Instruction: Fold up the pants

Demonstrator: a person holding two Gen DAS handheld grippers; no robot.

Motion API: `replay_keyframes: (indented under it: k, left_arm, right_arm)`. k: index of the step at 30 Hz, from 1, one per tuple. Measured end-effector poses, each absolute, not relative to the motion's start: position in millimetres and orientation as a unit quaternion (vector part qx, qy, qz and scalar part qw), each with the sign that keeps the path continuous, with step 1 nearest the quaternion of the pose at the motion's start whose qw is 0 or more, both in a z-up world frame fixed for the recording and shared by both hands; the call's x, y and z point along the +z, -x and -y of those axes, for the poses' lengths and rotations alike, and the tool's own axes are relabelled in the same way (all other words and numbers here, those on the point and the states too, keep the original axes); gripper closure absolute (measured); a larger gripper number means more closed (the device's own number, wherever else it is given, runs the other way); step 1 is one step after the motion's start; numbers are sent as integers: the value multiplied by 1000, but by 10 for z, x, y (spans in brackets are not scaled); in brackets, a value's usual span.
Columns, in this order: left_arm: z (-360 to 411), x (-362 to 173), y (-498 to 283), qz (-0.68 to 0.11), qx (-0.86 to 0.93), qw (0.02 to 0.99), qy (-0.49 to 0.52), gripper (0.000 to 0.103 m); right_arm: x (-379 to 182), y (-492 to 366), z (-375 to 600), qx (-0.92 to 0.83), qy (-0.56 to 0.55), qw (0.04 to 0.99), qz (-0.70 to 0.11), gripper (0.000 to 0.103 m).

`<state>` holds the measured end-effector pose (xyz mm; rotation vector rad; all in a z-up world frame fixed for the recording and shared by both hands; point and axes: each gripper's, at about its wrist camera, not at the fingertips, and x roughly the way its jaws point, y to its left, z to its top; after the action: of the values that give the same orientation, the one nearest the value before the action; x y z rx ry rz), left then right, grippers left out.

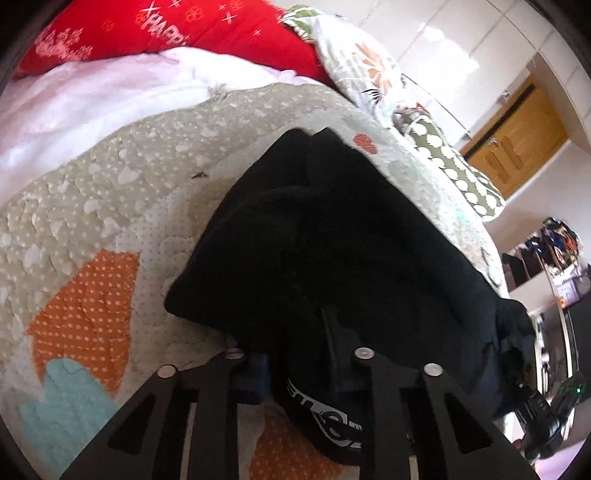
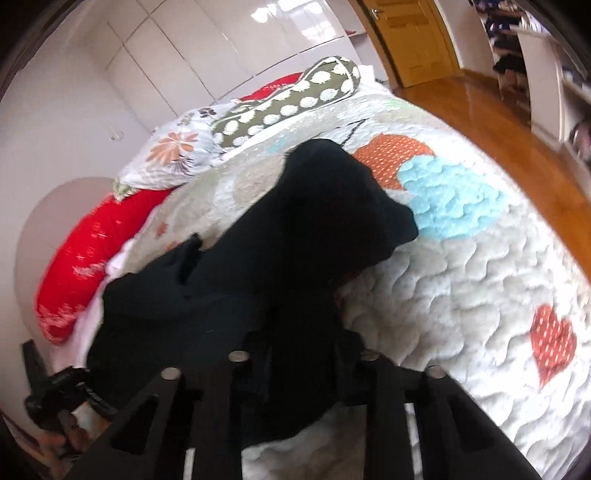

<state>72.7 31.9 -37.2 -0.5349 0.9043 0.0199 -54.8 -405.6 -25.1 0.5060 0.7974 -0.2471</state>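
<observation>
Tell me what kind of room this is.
Most likely a bedroom: the black pants lie on a bed's quilted patchwork bedspread, with a red printed pillow and glossy white wardrobe doors behind.

Glossy white wardrobe doors [image 2: 207,48] line the wall behind the bed [image 2: 461,288]. A wooden door [image 2: 417,40] stands beyond the polished wooden floor [image 2: 498,122]. Daylight glares off both.

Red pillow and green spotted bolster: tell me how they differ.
The red pillow is plain red with white printed marks and lettering; the green spotted bolster is olive with big white dots. The pillow looks broad and plump, the bolster narrow and tube-like. The pillow lies at the bed's far side by the white sheet, the bolster nearer the door side. Both lie on the bed, apart from the black pants.
</observation>
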Motion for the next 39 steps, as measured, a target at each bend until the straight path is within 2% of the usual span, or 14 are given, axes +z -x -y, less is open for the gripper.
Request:
replay_keyframes:
  k: [7,12,14,16,20,22,26,31,33,34,35,39]
  left_arm:
    - [-614,97,-263,-395,-3,884,249,85]
    - [-696,-269,-136,-457,25,861,223,82]
    - [-718,-427,-122,-466,29,853,232,81]
    - [-711,-420,-98,-457,32,857,238,81]
    - [-632,-358,-119,-452,46,865,211,80]
    - [-589,-365,-109,-454,51,865,207,79]
    - [-487,-347,-64,-458,57,863,203,77]
    - [-478,-265,-39,-463,63,863,194,74]
    - [-484,-290,-42,-463,63,862,195,72]
    - [-488,-311,-44,-462,63,862,197,71]
    - [-495,-325,-53,-462,63,862,199,71]
    - [-462,-340,-70,-458,64,867,186,70]
  right_arm:
    - [203,1125,3658,-65,-217,894,-386,88]
    - [216,1504,3532,-79,-189,883,-422,83]
    - [192,1551,3666,-113,-198,878,-421,68]
    - [211,1538,3812,-125,-227,874,-411,60]
    - [262,1221,3712,-99,-197,879,-422,57]
    - [181,970,3540,-61,-173,875,-448,45]
    - [-26,279,3404,-50,-124,863,-488,44]
    - [246,-372,3723,-87,-164,889,-420,46]
    - [397,-251,3805,-88,-165,896,-403,37]
    - [460,-78,3836,-95,-156,900,-397,23]
    - [477,111,3864,-107,-147,900,-397,18]
    - [122,808,4018,-156,-156,868,-444,17]
